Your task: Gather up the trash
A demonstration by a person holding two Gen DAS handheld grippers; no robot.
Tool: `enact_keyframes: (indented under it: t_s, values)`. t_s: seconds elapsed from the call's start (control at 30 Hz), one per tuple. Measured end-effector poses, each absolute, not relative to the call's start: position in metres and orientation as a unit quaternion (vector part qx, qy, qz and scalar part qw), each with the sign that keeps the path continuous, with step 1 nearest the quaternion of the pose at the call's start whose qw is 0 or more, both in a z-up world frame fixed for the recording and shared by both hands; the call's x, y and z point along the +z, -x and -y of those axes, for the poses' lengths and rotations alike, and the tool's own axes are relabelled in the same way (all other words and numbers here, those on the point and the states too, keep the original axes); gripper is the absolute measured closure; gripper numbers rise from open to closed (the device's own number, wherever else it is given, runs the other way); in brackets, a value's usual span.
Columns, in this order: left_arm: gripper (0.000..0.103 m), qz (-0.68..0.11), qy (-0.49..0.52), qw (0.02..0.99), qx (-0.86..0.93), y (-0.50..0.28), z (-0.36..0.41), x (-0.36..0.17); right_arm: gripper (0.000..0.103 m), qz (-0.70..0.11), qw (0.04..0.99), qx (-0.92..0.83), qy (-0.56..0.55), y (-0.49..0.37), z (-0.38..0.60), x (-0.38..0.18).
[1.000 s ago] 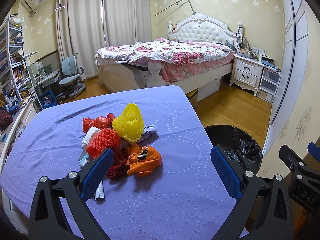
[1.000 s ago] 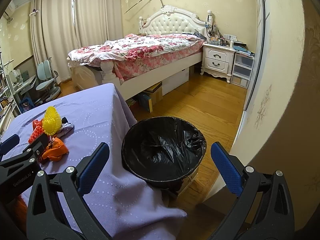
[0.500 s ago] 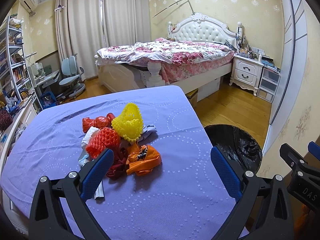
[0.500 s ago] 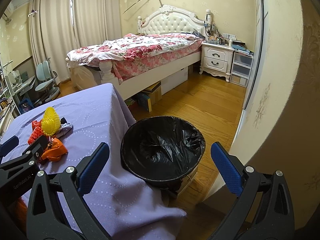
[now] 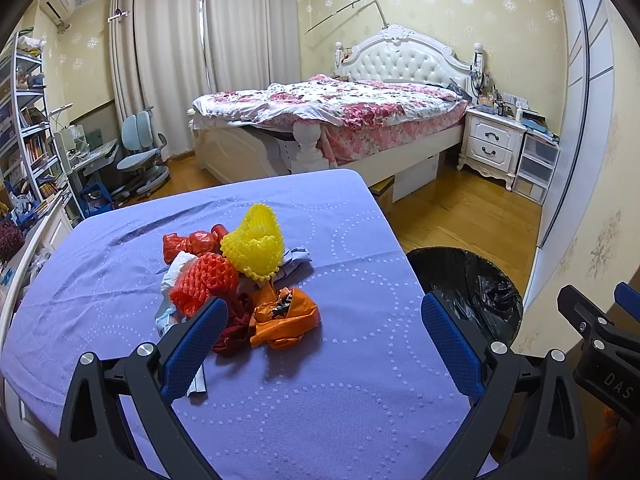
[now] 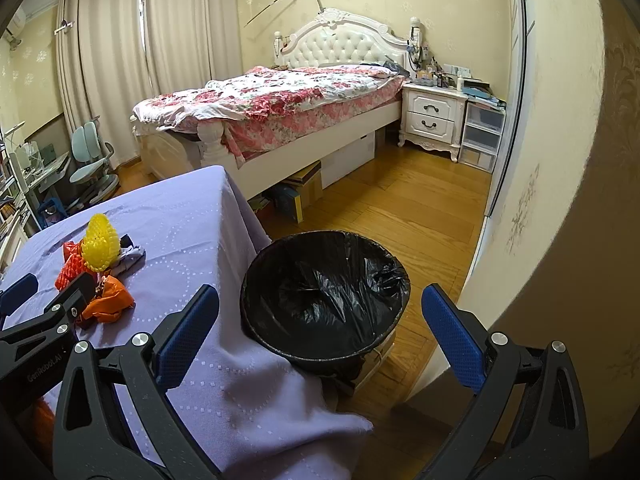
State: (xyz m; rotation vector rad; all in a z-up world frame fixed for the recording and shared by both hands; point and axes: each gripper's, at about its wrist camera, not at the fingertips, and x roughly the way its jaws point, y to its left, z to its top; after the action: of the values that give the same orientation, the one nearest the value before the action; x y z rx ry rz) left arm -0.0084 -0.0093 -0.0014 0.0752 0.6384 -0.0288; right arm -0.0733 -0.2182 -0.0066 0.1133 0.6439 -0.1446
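Crumpled trash pile (image 5: pixel 236 280) (yellow, red, orange), both grippers' fingers (image 5: pixel 196 338) spread, empty

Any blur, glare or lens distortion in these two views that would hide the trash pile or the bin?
Left wrist view: sharp and evenly lit, trash pile clear; fisheye bends the room edges, corners vignetted black. Right wrist view: equally sharp, bin fully shown, small glints on its black liner hide nothing; the pile sits small at the left, partly behind the left gripper. Right gripper frames the bin.
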Motion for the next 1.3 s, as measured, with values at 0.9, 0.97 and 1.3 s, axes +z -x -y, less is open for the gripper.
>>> enact_keyframes:
  t_s: [0.9,0.97,1.3]
  values:
    - [0.006,-0.318,-0.037,0.947,-0.015,0.0111,0.0157,-0.0066,0.004,-0.317,0.944,-0.070,-0.057,0.0730,0.2196,-0.0060]
    - [0.006,-0.318,-0.037,0.947,-0.015,0.0110,0.0158,-0.0065,0.004,-0.317,0.944,-0.070,-0.057,0.0729,0.2197,-0.0058]
    - [0.006,-0.319,-0.038,0.947,-0.016,0.0125,0.0178,-0.0085,0.004,-0.318,0.944,-0.070,-0.058,0.0725,0.2202,-0.0053]
